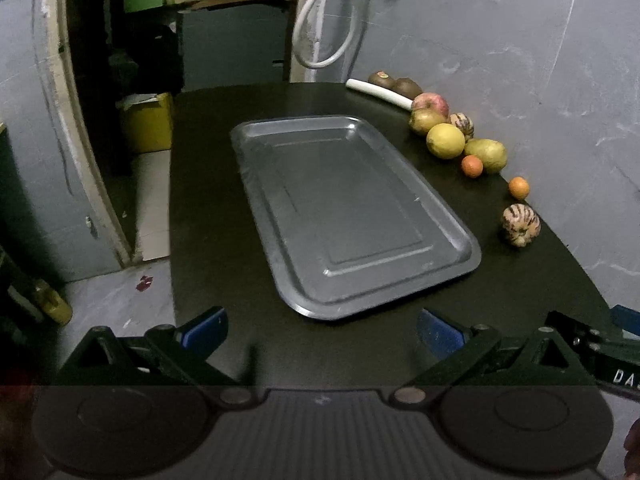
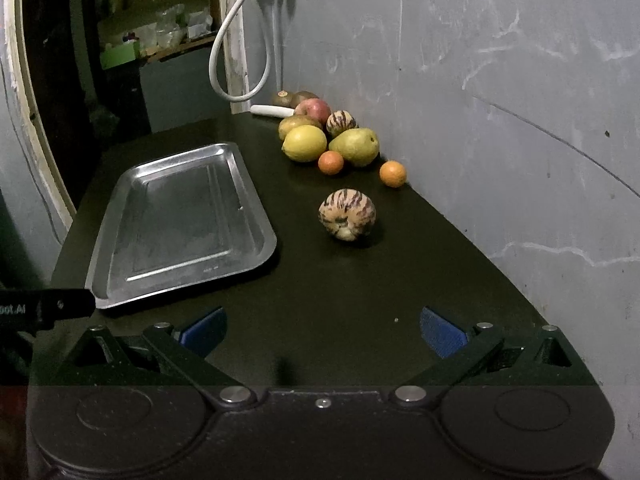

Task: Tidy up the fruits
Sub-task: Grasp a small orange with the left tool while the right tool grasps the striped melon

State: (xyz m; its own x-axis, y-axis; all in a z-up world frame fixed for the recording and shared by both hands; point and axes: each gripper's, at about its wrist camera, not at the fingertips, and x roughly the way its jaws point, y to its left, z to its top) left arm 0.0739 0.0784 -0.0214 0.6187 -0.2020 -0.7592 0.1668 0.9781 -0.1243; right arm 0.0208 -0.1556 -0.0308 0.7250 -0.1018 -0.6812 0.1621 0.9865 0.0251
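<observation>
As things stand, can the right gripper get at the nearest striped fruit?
Probably yes: the right gripper is open, and only bare dark table lies between it and the striped fruit, which stands apart from the others.

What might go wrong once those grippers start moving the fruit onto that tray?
The striped fruit and small oranges are round and may roll off the dark table. Pulling the lemon could nudge the touching pear. The metal tray has only a shallow rim, so fruit may roll out.

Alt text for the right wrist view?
An empty metal tray sits left on a dark table; a striped fruit lies alone ahead of the open right claw, more fruit clustered by the wall beyond.
</observation>
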